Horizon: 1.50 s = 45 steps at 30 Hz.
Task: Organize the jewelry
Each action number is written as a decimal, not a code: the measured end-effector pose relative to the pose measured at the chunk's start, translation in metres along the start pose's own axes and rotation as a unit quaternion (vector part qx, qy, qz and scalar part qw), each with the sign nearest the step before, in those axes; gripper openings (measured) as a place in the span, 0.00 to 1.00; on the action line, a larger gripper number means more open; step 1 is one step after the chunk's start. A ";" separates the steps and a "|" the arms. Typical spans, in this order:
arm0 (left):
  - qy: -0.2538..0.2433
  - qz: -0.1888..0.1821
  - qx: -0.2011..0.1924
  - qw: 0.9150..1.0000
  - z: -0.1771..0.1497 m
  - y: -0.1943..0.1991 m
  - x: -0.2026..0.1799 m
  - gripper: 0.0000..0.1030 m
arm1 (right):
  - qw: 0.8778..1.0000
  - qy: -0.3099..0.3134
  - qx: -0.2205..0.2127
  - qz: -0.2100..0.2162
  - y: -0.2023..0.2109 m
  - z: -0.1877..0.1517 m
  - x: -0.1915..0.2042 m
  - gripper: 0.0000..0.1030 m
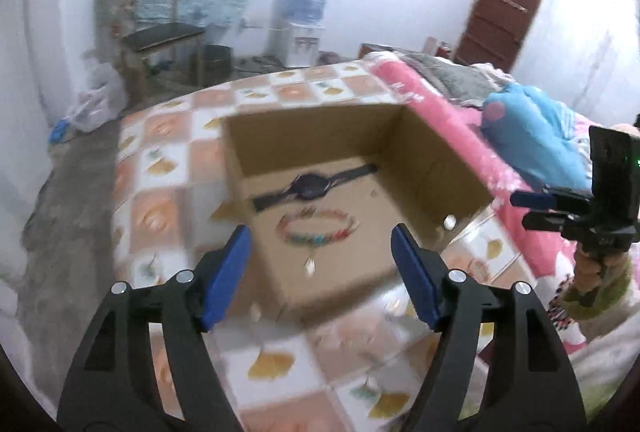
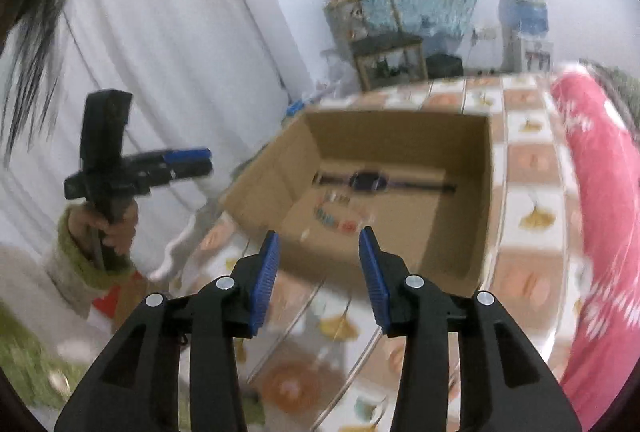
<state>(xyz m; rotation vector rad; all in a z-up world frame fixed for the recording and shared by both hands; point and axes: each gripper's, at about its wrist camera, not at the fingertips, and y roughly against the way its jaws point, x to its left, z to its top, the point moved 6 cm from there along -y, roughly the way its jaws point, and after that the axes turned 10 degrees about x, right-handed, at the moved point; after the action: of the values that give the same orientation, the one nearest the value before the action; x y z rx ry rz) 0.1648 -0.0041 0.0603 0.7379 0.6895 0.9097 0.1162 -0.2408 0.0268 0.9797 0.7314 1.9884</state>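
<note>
An open cardboard box (image 1: 448, 168) (image 2: 264, 184) stands on a checked tablecloth (image 1: 160, 160). On its floor lie a dark wristwatch (image 1: 312, 184) (image 2: 366, 181), stretched out flat, and a ring of coloured beads, a bracelet (image 1: 316, 228) (image 2: 336, 218), nearer to me. My left gripper (image 1: 320, 234) hangs above the box's near edge, jaws wide apart and empty. My right gripper (image 2: 320, 236) also stands open and empty over the near rim. Each gripper shows in the other's view, held in a hand with a green cuff (image 1: 600, 288) (image 2: 80, 252). A few small pale bits (image 1: 310, 266) are too blurred to name.
A rolled pink blanket (image 1: 440, 104) (image 2: 600, 168) lies along the right of the box, with a blue cushion (image 1: 532, 128) behind it. Beyond the table are a chair (image 1: 160, 36), a water dispenser (image 1: 304, 20), a dark red door (image 1: 500, 12) and a white curtain (image 2: 160, 52).
</note>
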 end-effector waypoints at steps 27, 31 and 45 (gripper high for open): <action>-0.017 0.094 0.096 0.991 -0.099 -0.119 -0.014 0.24 | 0.991 -0.088 0.087 -0.043 -0.117 -0.056 0.003 0.39; -0.025 0.106 0.096 0.989 -0.102 -0.121 -0.016 0.20 | 0.992 -0.084 0.086 -0.048 -0.117 -0.056 0.002 0.39; -0.030 0.105 0.089 0.990 -0.108 -0.120 -0.027 0.09 | 0.992 -0.058 0.083 -0.078 -0.133 -0.047 0.009 0.39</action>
<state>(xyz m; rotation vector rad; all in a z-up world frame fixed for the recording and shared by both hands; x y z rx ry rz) 0.1208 -0.0491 -0.0902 1.0072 0.6524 1.0223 0.1256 -0.1704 -0.0955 1.0910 0.8914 1.7414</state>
